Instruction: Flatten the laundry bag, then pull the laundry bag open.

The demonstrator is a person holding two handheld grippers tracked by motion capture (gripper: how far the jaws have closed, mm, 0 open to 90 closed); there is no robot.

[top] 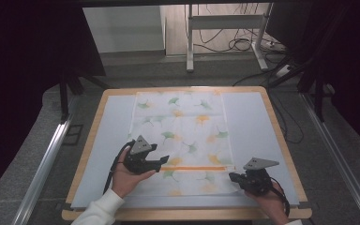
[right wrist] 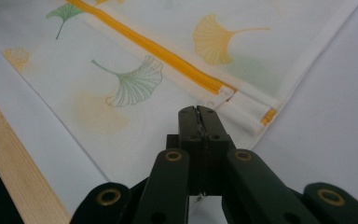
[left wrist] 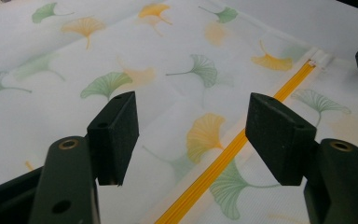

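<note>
1. While a white fabric bag printed with green and orange ginkgo leaves [top: 183, 140] lies flat on the pale grey mat [top: 110, 140] that covers the wooden-edged table [top: 281, 136], both hand-held grippers hover near its close end.
2. An orange zipper [top: 197, 168] runs straight across the bag near that end, and in the high view it lies between the two grippers.
3. At the left end of the zipper, the left gripper [top: 161, 161] rests in the person's left hand [top: 126, 180], and its jaws point toward the right gripper.
4. Its jaws stand spread wide; in the left gripper view the black pads [left wrist: 116, 135] sit well apart with nothing between them, and the zipper [left wrist: 223, 158] passes on the cloth beneath the gap.
5. By the bag's right-hand edge, the right gripper [top: 232, 176] sits in the person's right hand [top: 272, 201].
6. Its jaws are pressed together; in the right gripper view the right gripper's tips [right wrist: 198, 114] lie just beside the white zipper end piece [right wrist: 247, 107], and I cannot tell whether they pinch any cloth.
7. The bag's corner [right wrist: 261, 135] lies on the mat, near the table's pale wooden rim [right wrist: 18, 172].
</note>
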